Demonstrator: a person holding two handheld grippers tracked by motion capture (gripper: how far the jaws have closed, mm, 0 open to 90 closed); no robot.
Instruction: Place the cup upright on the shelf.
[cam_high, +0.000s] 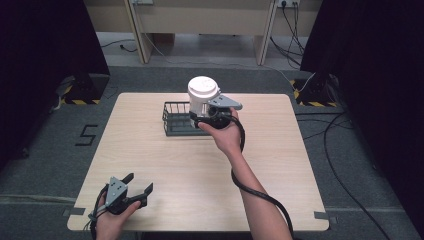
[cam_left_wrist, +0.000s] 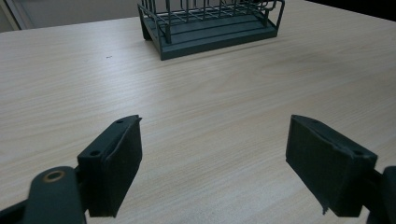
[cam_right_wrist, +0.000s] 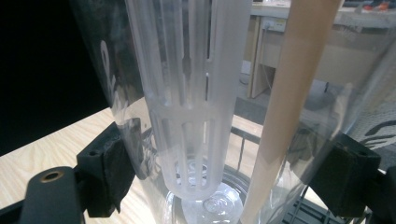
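A clear plastic bottle with a white lid (cam_high: 202, 95) is held upright over the dark wire basket (cam_high: 176, 120) at the table's far middle. My right gripper (cam_high: 210, 116) is shut on the bottle's lower body. In the right gripper view the bottle (cam_right_wrist: 224, 93) stands between the two black pads (cam_right_wrist: 116, 163); a white slotted infuser tube (cam_right_wrist: 191, 116) runs down inside it. My left gripper (cam_high: 140, 186) rests open near the table's front left corner, nothing between its pads (cam_left_wrist: 116, 163). The basket (cam_left_wrist: 210, 28) lies far ahead of it.
The light wooden table (cam_high: 200, 170) has bare surface between the basket and the front edge. Black cables (cam_high: 260, 192) trail from the grippers. Dark curtains stand at both sides, and desk legs and wires are behind the table.
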